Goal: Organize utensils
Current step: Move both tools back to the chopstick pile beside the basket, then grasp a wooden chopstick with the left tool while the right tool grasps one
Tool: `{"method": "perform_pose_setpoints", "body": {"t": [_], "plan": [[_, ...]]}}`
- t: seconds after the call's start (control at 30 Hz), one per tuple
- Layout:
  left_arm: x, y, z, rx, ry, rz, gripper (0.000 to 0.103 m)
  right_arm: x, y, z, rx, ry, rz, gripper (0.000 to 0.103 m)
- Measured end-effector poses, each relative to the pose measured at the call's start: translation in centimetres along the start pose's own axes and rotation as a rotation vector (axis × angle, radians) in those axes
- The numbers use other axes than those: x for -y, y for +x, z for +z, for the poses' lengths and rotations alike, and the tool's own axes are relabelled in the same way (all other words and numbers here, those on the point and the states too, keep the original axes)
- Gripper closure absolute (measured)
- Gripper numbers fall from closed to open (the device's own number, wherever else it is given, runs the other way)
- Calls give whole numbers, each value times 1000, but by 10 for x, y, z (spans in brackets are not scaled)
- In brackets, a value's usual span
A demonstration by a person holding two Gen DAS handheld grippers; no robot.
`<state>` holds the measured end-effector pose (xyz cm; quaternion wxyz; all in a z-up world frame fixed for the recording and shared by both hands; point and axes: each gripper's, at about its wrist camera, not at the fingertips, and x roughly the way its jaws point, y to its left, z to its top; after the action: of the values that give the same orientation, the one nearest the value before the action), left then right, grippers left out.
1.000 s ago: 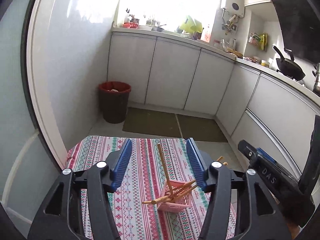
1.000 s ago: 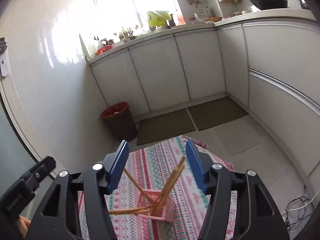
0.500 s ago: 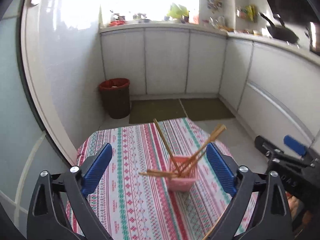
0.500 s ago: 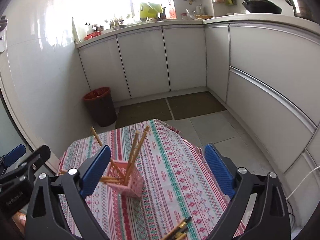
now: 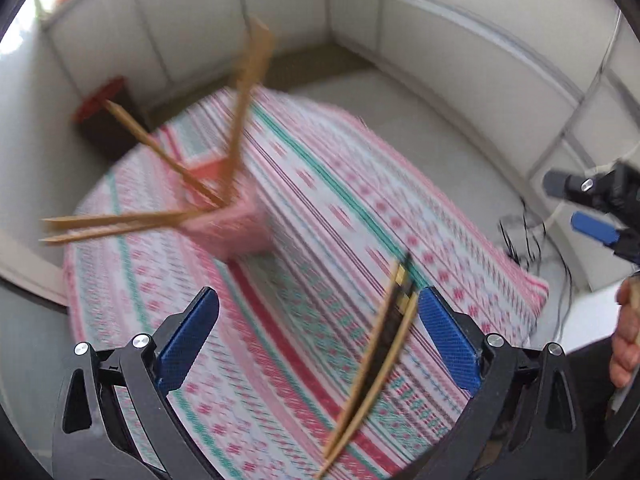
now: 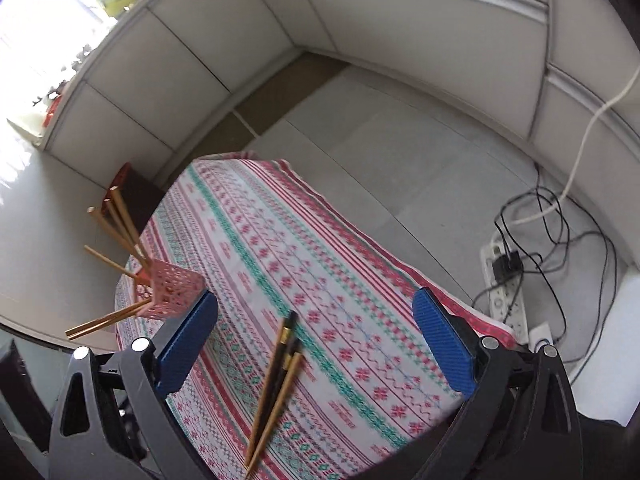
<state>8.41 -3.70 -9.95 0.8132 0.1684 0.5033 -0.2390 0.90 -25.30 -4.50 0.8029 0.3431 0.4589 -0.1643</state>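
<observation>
A pink perforated holder (image 5: 232, 222) stands on the patterned tablecloth (image 5: 320, 216) with several wooden chopsticks (image 5: 240, 92) sticking out at angles; it also shows in the right wrist view (image 6: 170, 294). Loose chopsticks (image 5: 384, 344), some with dark tips, lie on the cloth near the front edge, also in the right wrist view (image 6: 276, 380). My left gripper (image 5: 316, 340) is open and empty above the cloth, the loose chopsticks just inside its right finger. My right gripper (image 6: 314, 340) is open and empty, with the loose chopsticks between its fingers below.
A red-rimmed dark bin (image 6: 132, 192) stands on the floor beyond the table. A power strip with cables (image 6: 506, 280) lies on the floor at the right. White cabinets (image 6: 400, 32) line the walls. The right gripper shows in the left view (image 5: 600, 208).
Both grippers have opened wide and tilted down toward the table. The loose chopsticks at the near edge have come into view between the fingers. The left view is blurred by motion.
</observation>
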Motion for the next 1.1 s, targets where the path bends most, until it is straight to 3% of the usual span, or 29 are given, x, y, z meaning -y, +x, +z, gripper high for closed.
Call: {"method": "perform_pose_setpoints", "body": {"t": [0.13, 0.3, 0.6, 0.87, 0.93, 1.1], "plan": [[11, 59, 1, -157, -23, -48, 7, 4, 7, -2, -32, -27, -20, 8], [20, 99, 6, -242, -51, -55, 9, 21, 20, 2, -119, 41, 21, 8], [31, 127, 8, -312, -36, -59, 34, 20, 34, -3, -195, 59, 53, 8], [45, 143, 9, -327, 27, -27, 49, 26, 41, -3, -218, 85, 49, 8], [51, 142, 8, -315, 55, -31, 57, 25, 42, -5, -218, 81, 36, 8], [58, 135, -2, -268, 78, -48, 97, 20, 55, -16, -253, 67, 12, 8]]}}
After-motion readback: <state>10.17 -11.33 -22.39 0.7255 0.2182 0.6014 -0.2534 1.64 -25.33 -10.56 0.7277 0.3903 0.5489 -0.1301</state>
